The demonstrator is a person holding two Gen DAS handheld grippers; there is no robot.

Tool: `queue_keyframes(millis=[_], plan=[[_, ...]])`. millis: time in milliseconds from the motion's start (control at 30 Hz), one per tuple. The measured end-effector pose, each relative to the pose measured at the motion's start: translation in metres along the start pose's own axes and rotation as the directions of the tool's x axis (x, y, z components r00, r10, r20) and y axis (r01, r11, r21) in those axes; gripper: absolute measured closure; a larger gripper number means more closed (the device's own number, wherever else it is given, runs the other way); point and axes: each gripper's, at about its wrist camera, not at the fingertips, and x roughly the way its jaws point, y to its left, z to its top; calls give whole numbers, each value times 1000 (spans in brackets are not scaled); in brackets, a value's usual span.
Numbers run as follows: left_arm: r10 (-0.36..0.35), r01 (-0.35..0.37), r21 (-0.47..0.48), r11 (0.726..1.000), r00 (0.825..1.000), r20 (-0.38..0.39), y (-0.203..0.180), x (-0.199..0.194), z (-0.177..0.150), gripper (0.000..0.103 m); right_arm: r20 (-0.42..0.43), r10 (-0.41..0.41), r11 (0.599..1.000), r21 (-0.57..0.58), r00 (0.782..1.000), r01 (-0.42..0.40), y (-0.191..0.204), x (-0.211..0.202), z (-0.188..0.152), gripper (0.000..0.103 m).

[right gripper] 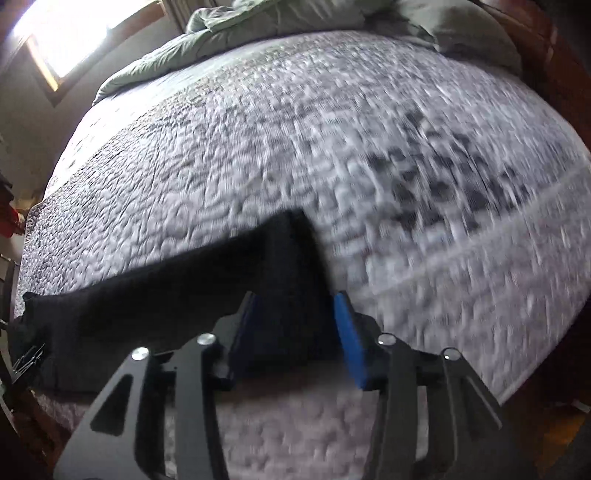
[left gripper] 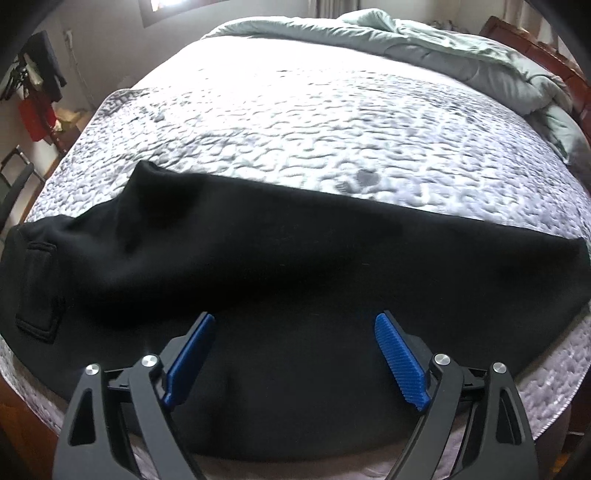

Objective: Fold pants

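Note:
Black pants [left gripper: 280, 266] lie lengthwise across the near edge of the bed, waist and a back pocket [left gripper: 37, 291] at the left, leg end at the right. My left gripper [left gripper: 295, 321] is open and empty, its blue pads [left gripper: 400, 360] wide apart just above the middle of the pants. In the right wrist view the leg end of the pants [right gripper: 288, 280] sits between the blue pads [right gripper: 351, 339] of my right gripper [right gripper: 295, 299], which stands partly open around the cloth. That view is blurred by motion.
The bed has a grey-white quilted cover [left gripper: 314, 122]. A bunched pale green duvet [left gripper: 461, 51] lies at the far end by a wooden headboard [left gripper: 554, 62]. Clothes and a chair [left gripper: 22, 110] stand at the left. A window [right gripper: 74, 33] is at the far left.

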Motion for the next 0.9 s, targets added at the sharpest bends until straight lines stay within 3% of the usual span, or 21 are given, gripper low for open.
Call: queue_keyframes(millis=[100,233,467,500,533,567,633,833,900], plan=[[-27,28,24,999,999,-18,-13,2,-2,14,-51,32,995,99,998,-27,-6,-1,-26,43],[-47,48,32,998,997,-56,-20,9,-9,14,-75,174,966,204,982,-156,-12,18,-39,42],[-25,25,-7,1000,998,-65,0,6,-13,14,-9,262,933,259,965,-251,-15,51,-23,43],[-20,19,-16,1000,998,-66,4,6,-13,14,11,269,930,257,963,-263,-15,51,-20,58],[-18,16,-24,1000,998,-68,6,6,-13,14,28,273,929,252,962,-271,-16,50,-18,84],[-15,13,-30,999,998,-69,9,7,-13,14,42,310,916,255,950,-310,-17,51,-16,92],[0,-2,-35,999,998,-68,15,7,-12,14,80,400,870,279,913,-406,-20,45,-10,92],[48,-49,-74,996,999,-18,35,-1,-3,14,227,447,855,175,865,-488,-13,-23,9,93],[79,-79,-74,994,997,-1,41,-1,-1,14,243,423,860,196,873,-471,-19,-30,11,93]])
